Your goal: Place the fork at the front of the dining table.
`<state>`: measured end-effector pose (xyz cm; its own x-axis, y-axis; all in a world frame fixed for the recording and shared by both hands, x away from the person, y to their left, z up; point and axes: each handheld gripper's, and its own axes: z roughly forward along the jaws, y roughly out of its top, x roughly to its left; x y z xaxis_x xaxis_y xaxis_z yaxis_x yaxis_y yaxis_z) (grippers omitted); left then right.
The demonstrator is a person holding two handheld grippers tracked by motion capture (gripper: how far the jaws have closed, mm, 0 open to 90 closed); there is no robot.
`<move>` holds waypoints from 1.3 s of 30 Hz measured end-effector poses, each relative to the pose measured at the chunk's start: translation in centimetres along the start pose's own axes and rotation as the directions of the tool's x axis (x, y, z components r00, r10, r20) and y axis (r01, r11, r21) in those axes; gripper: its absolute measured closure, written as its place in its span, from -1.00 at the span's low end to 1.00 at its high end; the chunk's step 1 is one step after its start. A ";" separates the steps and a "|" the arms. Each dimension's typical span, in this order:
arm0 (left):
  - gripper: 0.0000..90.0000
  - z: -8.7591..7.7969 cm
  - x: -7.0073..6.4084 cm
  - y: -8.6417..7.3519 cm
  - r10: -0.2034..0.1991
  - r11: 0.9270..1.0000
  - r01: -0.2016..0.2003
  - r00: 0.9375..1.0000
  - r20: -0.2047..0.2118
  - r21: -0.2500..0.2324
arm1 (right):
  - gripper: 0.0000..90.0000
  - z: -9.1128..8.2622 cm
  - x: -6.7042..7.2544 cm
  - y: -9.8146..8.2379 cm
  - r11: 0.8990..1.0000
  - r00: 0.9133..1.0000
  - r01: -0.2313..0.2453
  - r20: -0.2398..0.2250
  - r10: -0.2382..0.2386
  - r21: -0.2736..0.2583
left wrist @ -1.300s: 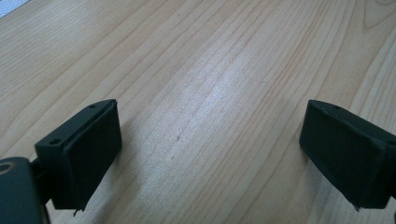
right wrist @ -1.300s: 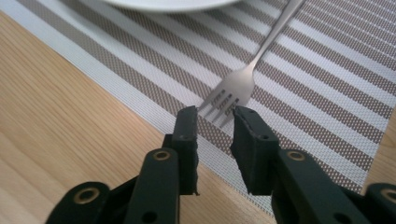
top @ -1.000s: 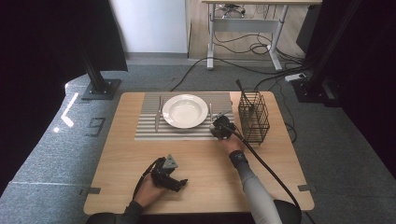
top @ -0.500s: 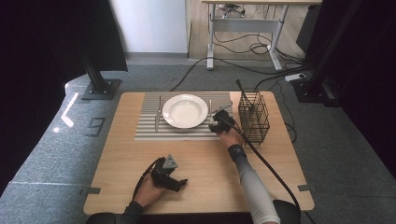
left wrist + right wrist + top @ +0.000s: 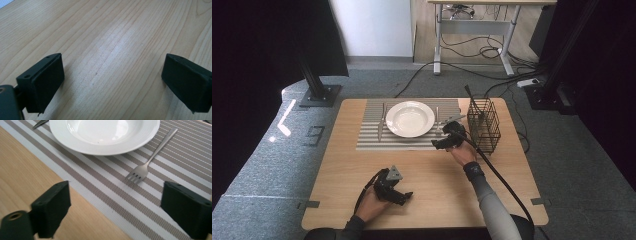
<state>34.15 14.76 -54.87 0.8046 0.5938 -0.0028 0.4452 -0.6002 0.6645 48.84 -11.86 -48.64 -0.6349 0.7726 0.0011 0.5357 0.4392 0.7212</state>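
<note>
A white plate [image 5: 410, 118] sits on a striped placemat [image 5: 367, 140], a knife [image 5: 381, 122] on its left and a fork [image 5: 438, 122] on its right. My right gripper [image 5: 444, 141] hovers at the mat's near right corner. Its jaws have just been opening and now stand wide with nothing between them. In the right gripper view, the fork [image 5: 150, 157] lies flat on the mat ahead of that gripper [image 5: 115, 212], beside the plate [image 5: 105, 132]. My left gripper [image 5: 397, 192] rests low over the wood near the front edge, and it [image 5: 112, 85] is open and empty.
A black wire basket [image 5: 483, 125] stands just right of the mat, a dark utensil [image 5: 470, 97] sticking out of it. The right gripper's cable [image 5: 502, 180] trails across the table [image 5: 437, 200] toward the front right. Bare wood lies between the two hands.
The right gripper's jaws have opened wide, and the gripper has lifted and drawn back slightly from the fork, which stays on the mat. The left hand has kept still.
</note>
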 end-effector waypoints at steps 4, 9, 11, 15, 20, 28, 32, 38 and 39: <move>-0.93 0.0 0.0 0.0 -0.003 1.000 0.003 1.000 0.000 0.001 | -0.96 -1.1 0.7 -0.4 1.000 1.000 0.023 0.021 -0.023 0.004; -0.94 0.0 0.0 0.0 -0.005 1.000 0.005 1.000 -0.002 0.004 | -0.97 -3.0 1.5 -1.2 0.999 0.999 0.043 0.016 -0.042 -0.018; -0.94 0.0 0.0 0.0 -0.005 1.000 0.005 1.000 -0.002 0.004 | -0.99 -4.1 2.0 -1.7 0.998 0.999 0.050 0.008 -0.050 -0.038; -0.95 0.0 0.0 0.0 -0.007 1.000 0.008 1.000 -0.004 0.004 | -1.00 -5.1 2.4 -2.3 0.997 0.998 0.056 0.008 -0.056 -0.048; -0.95 0.0 0.0 0.0 -0.010 1.000 0.010 1.000 -0.005 0.005 | -1.00 -6.7 2.7 -3.3 0.996 0.998 0.060 0.015 -0.059 -0.062; -0.95 0.0 0.0 0.0 -0.011 1.000 0.011 1.000 -0.007 0.006 | -1.00 -8.6 2.5 -5.7 0.996 0.997 0.060 0.045 -0.057 -0.072; -0.95 0.0 -0.1 0.0 -0.016 1.000 0.016 1.000 -0.009 0.003 | -1.00 -8.9 1.9 -7.7 0.997 0.998 0.039 0.060 -0.034 -0.068; -0.95 0.0 -0.1 0.0 -0.016 1.000 0.016 1.000 -0.011 0.002 | -1.00 -8.8 1.1 -10.2 0.998 0.996 0.011 0.085 -0.006 -0.060; -0.95 0.0 -0.1 0.0 -0.016 1.000 0.016 1.000 -0.011 0.002 | -1.00 -8.8 1.1 -10.2 0.998 0.996 0.011 0.085 -0.006 -0.060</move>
<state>34.06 14.73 -54.91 0.7928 0.6094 -0.0056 0.4594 -0.5916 0.6625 37.75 -19.51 -49.87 -0.5887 0.8059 -0.0622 0.4941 0.4197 0.7614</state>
